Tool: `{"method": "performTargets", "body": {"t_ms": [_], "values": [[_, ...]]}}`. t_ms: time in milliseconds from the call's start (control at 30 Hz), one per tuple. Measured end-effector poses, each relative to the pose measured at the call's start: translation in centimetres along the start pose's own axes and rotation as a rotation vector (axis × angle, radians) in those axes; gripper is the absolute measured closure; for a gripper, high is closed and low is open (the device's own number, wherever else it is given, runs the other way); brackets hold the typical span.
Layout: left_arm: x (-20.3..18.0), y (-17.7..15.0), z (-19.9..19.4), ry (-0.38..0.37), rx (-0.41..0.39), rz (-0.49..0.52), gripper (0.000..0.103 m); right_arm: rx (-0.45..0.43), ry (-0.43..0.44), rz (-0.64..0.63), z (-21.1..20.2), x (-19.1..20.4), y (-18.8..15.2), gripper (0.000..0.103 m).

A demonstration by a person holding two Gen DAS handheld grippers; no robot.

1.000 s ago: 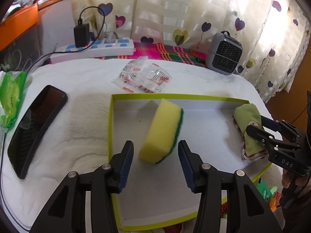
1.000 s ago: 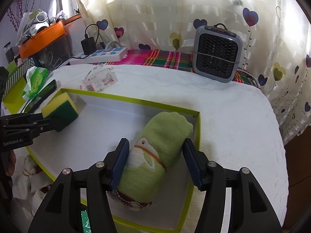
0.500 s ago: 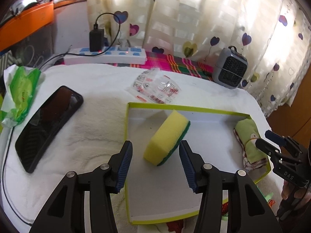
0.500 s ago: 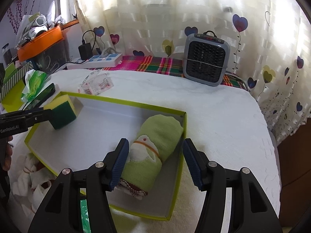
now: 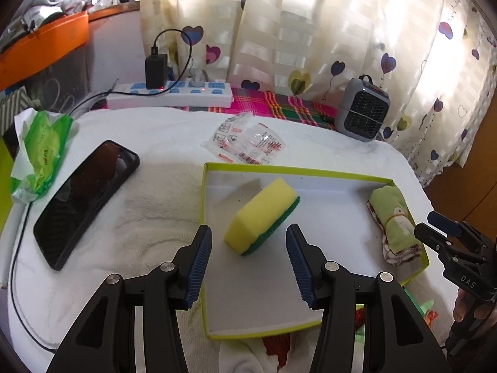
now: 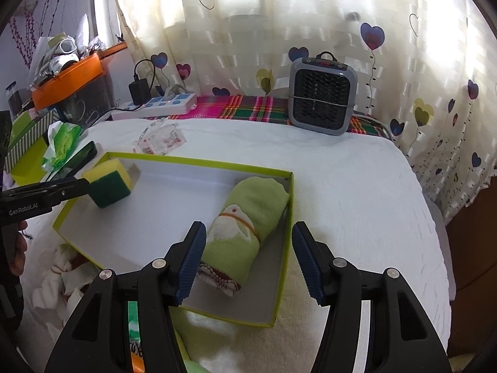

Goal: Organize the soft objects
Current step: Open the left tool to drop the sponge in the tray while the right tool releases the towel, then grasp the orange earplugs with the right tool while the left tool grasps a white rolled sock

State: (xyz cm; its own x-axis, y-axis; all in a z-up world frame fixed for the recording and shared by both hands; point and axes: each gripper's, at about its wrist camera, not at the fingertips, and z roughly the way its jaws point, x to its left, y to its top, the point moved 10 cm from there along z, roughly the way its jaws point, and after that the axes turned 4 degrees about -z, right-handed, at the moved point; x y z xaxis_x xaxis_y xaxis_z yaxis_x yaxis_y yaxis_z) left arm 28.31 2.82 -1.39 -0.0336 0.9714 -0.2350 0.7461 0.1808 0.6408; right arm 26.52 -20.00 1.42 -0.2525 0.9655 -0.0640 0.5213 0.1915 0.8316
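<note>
A yellow and green sponge (image 5: 262, 216) lies in the left part of a shallow box with a lime rim (image 5: 298, 171); it also shows in the right wrist view (image 6: 107, 181). A rolled green cloth (image 6: 248, 223) lies along the box's right wall (image 6: 287, 236); it also shows in the left wrist view (image 5: 394, 220). My left gripper (image 5: 248, 250) is open and empty, just short of the sponge. My right gripper (image 6: 248, 256) is open and empty, above the near end of the cloth.
A black phone (image 5: 84, 199) and a green tissue pack (image 5: 40, 152) lie left of the box. A clear plastic wrapper (image 5: 248, 143), a power strip (image 5: 169, 94) and a grey heater (image 6: 321, 91) sit behind it. More cloths (image 6: 66, 275) lie at the table's near edge.
Both grippers have pulled back and up from the box. The sponge and the rolled cloth stay where they lay in the box.
</note>
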Motion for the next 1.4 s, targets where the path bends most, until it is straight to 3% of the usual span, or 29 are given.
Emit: {"method": "performTargets", "body": {"t_ms": [633, 1400], "values": [[1.5, -4.7, -5.4, -0.037, 0.002, -0.042, 0.054, -0.041, 0.045, 0.044, -4.4, 1.7, -3.2, 0.044], [2.2, -10.2, -6.8, -0.095, 0.052, -0.106, 0.054, -0.08, 0.226, 0.0, -6.4, 7.2, -6.7, 0.044]]}}
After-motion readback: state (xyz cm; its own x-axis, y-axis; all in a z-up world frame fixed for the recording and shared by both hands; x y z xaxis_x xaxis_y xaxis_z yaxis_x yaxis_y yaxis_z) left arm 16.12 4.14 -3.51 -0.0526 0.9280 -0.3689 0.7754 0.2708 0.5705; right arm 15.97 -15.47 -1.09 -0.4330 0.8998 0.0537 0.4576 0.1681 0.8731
